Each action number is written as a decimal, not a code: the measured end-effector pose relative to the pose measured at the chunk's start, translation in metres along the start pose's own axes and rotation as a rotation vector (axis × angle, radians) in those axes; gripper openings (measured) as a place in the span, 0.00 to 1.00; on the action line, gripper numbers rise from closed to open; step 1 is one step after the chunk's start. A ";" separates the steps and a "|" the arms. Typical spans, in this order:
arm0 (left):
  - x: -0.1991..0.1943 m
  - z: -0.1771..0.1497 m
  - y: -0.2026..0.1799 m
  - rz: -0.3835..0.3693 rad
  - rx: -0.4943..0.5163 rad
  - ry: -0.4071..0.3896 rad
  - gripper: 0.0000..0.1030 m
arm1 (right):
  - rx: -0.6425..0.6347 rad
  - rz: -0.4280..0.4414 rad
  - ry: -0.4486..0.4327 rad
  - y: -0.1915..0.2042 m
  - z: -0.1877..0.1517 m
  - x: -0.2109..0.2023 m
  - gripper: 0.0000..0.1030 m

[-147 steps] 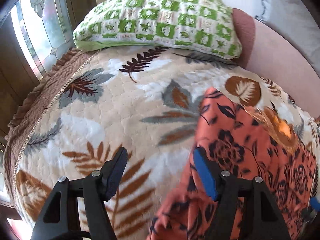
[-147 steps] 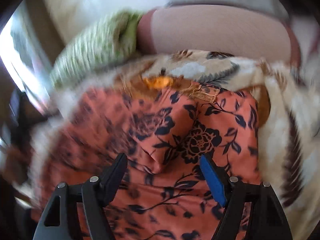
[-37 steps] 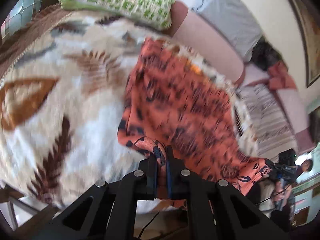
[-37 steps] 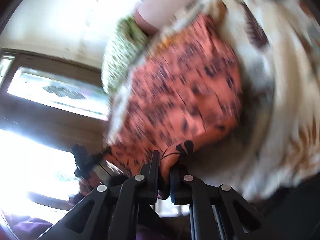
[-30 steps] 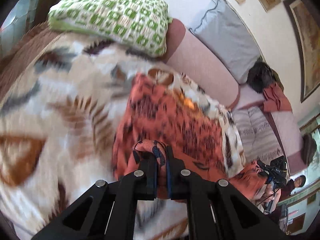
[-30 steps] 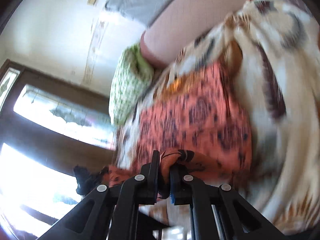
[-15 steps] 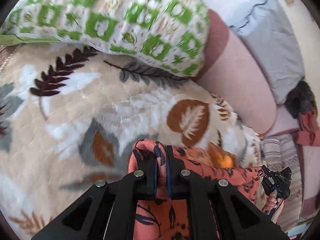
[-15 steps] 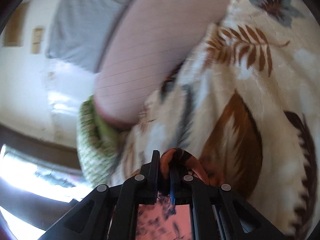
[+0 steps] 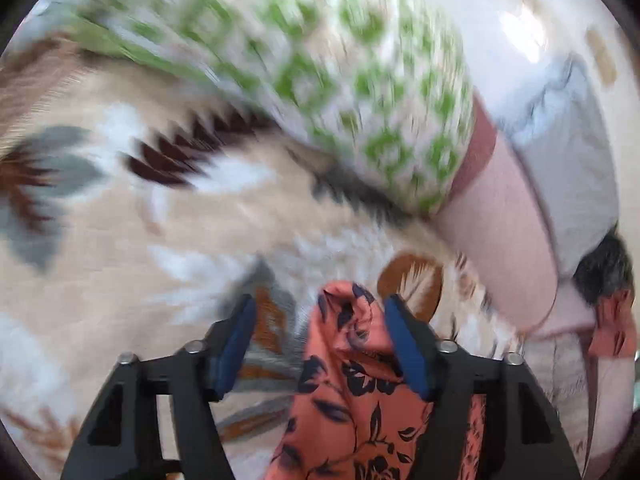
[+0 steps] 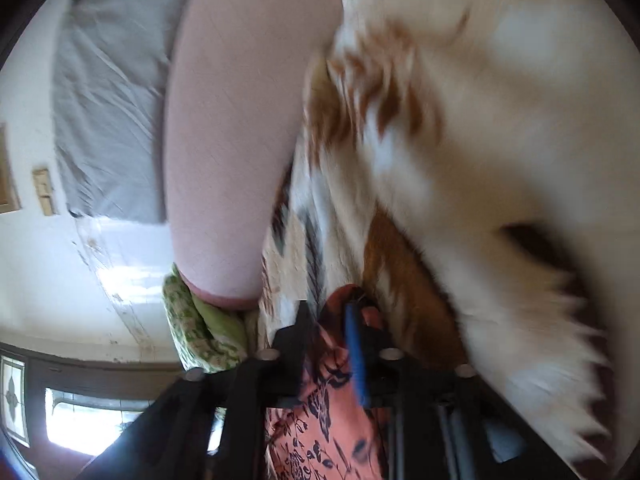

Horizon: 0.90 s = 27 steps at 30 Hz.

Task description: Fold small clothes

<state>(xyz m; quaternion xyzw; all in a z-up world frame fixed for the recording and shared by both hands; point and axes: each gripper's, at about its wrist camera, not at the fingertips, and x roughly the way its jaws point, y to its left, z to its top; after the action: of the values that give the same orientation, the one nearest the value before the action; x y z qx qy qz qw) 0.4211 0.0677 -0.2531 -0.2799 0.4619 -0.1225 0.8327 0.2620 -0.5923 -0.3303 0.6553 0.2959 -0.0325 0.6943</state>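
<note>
Item: orange floral garment (image 9: pixel 352 392) on leaf-print blanket (image 9: pixel 120 240), pillow (image 9: pixel 320 60) at twelve o'clock; fold step, corners being let go, left gripper (image 9: pixel 320 344) and right gripper (image 10: pixel 326 344) jaws opening around cloth; next, likely withdraw clear.

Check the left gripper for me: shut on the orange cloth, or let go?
Letting go. The left gripper has its jaws opening; the orange cloth stands bunched between them, clear of one pad and against the other.
</note>
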 end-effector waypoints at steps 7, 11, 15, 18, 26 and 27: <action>-0.077 -0.090 -0.033 0.146 0.268 -0.042 0.71 | -0.351 -0.117 0.008 0.071 -0.064 -0.039 0.76; -0.062 -0.137 -0.042 0.146 0.298 -0.016 0.71 | -0.636 -0.262 0.252 0.119 -0.161 0.041 0.60; -0.032 -0.146 -0.043 0.203 0.354 0.016 0.71 | -0.800 -0.367 0.408 0.140 -0.243 0.125 0.45; -0.022 -0.141 -0.036 0.193 0.337 0.037 0.71 | -0.843 -0.432 0.418 0.145 -0.268 0.177 0.43; -0.009 -0.118 -0.017 0.217 0.276 0.059 0.71 | -0.797 -0.489 0.165 0.195 -0.220 0.256 0.43; -0.008 -0.115 -0.013 0.202 0.246 0.066 0.71 | -0.770 -0.473 0.138 0.198 -0.212 0.250 0.43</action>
<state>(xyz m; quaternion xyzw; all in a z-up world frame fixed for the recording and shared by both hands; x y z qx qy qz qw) 0.3209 0.0206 -0.2881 -0.1240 0.4962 -0.1030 0.8531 0.4756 -0.2816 -0.2601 0.2643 0.4737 -0.0339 0.8394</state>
